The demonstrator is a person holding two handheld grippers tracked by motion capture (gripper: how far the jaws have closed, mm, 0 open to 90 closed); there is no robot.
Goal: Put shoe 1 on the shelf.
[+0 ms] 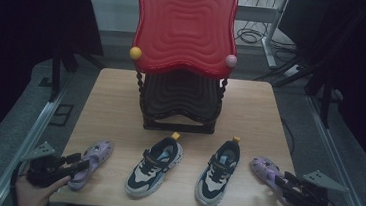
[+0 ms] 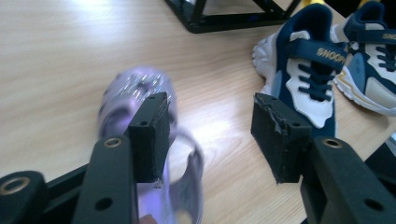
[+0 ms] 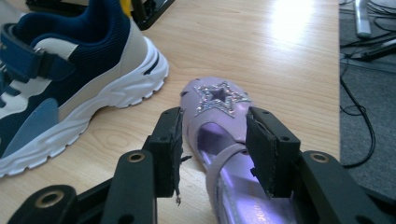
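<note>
On the near edge of the table (image 1: pixel 121 92), two purple sandals lay at the outer ends of a row, with two navy-and-white sneakers between them. The left hand-held gripper (image 2: pixel 210 135) stood wide open: its left pad was over the strap of the left purple sandal (image 2: pixel 135 88), while the other pad was over bare wood, so nothing was pressed. The picture there was blurred, so I could not tell if the pad touched the strap. The right hand-held gripper (image 3: pixel 212 149) had its jaws half spread on both sides of the right purple sandal (image 3: pixel 217 100), near the strap, without pressing it.

To do the step well, I think each gripper should straddle the sandal across its narrow middle, below the strap, and close slowly, because the soft upper may fold. The left one would first need to be centred over its shoe.

The sandals looked like smooth, slightly glossy plastic, with a glittering star on the toe. The left sneaker (image 1: pixel 155 166) and the right sneaker (image 1: pixel 218 172) had mesh, laces, a strap and thick ridged soles. Behind them stood a black rack (image 1: pixel 180 113) with a wavy red tray (image 1: pixel 185 28) on top.
</note>
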